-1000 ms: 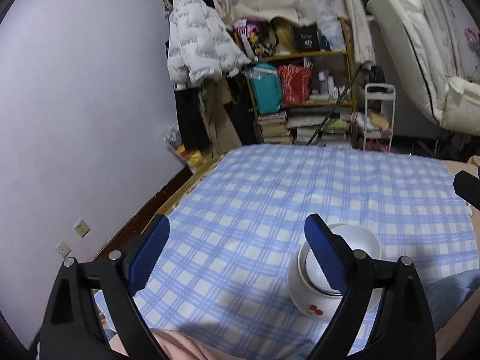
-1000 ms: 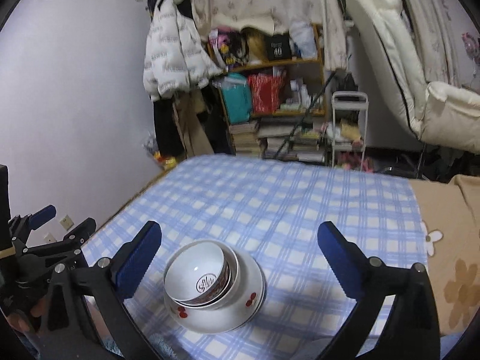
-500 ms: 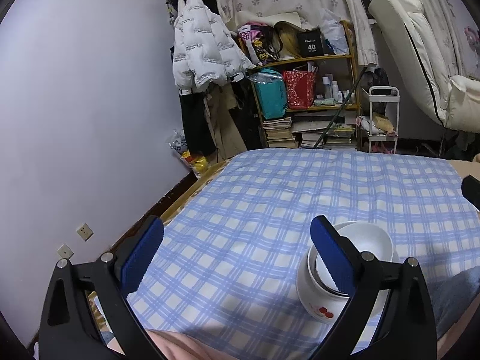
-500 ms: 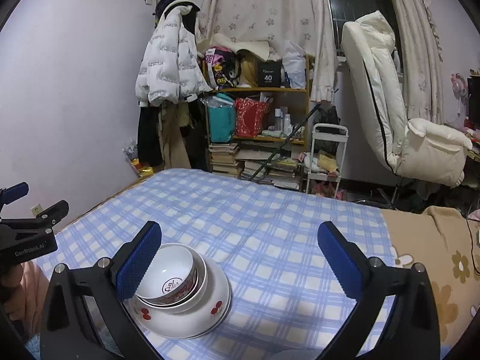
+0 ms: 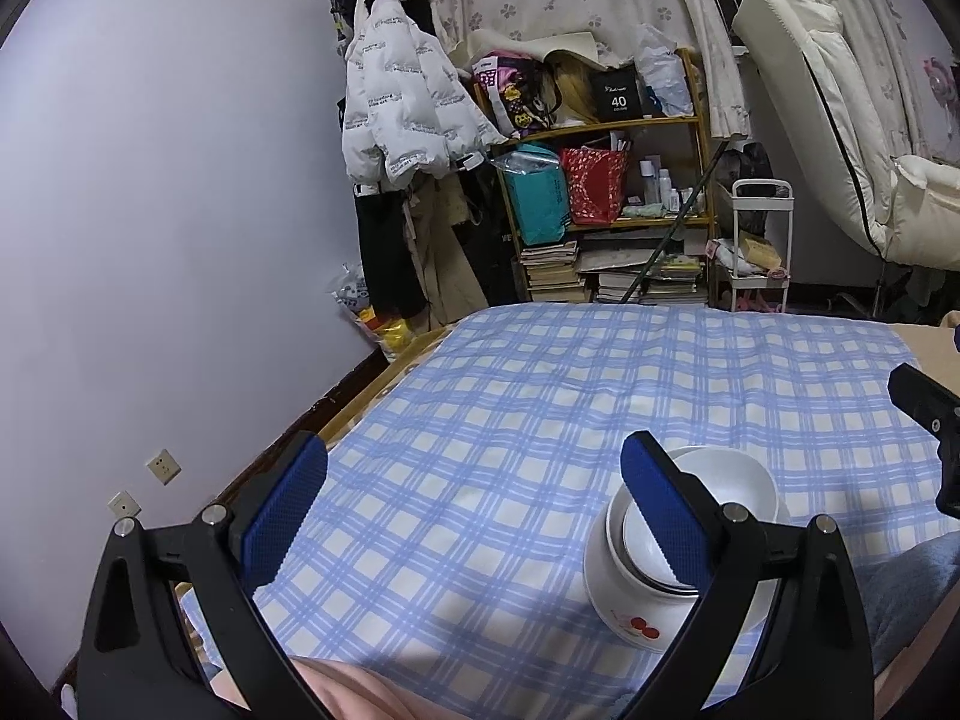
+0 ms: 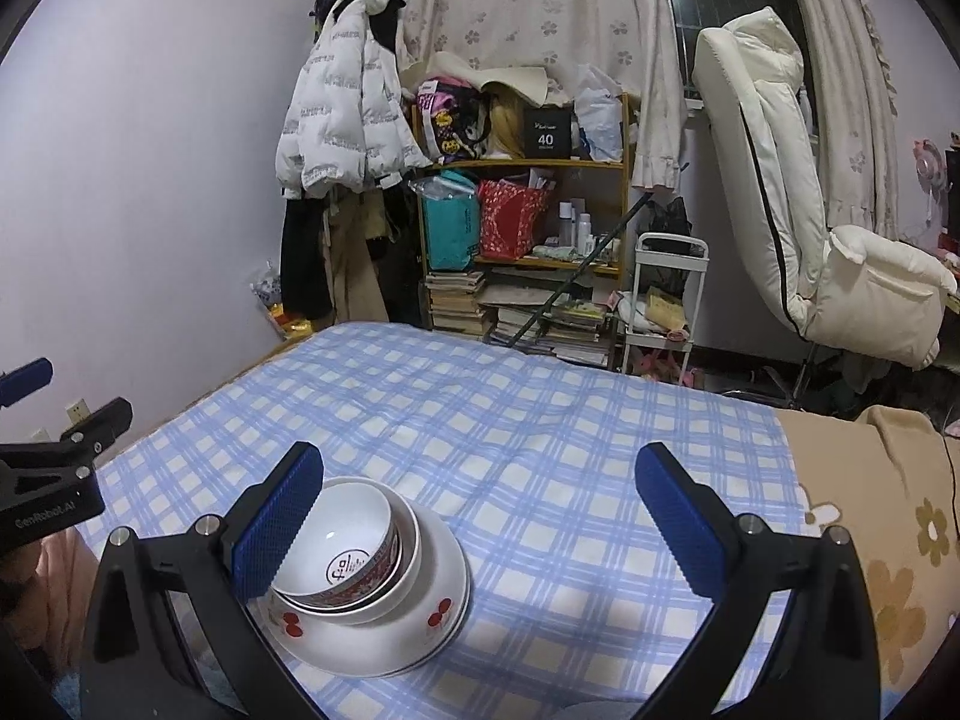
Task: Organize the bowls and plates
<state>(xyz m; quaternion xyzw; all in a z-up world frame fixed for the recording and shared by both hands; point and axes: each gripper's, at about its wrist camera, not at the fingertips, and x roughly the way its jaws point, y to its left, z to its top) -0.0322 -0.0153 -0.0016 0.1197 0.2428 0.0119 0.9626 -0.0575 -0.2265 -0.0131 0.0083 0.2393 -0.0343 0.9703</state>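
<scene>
A stack of dishes stands on the blue checked cloth [image 6: 540, 450]: a white plate with red cherries [image 6: 384, 630], a white bowl [image 6: 408, 558] on it, and a smaller bowl with a red pattern [image 6: 342, 546] nested inside. In the left wrist view the stack [image 5: 636, 588] is partly behind the right finger. My left gripper [image 5: 474, 516] is open and empty, above the cloth left of the stack. My right gripper [image 6: 480, 528] is open and empty, with its left finger in front of the stack.
The cloth covers a bed or table beside a lilac wall [image 5: 150, 240]. A cluttered shelf [image 6: 528, 228], a hanging white jacket [image 6: 342, 114], a small white cart [image 6: 666, 300] and a white recliner [image 6: 810, 240] stand beyond. A tan floral blanket [image 6: 888, 510] lies to the right.
Both grippers have tilted up and pulled back a little, so more of the room shows. The dish stack has not moved. Both stay open.
</scene>
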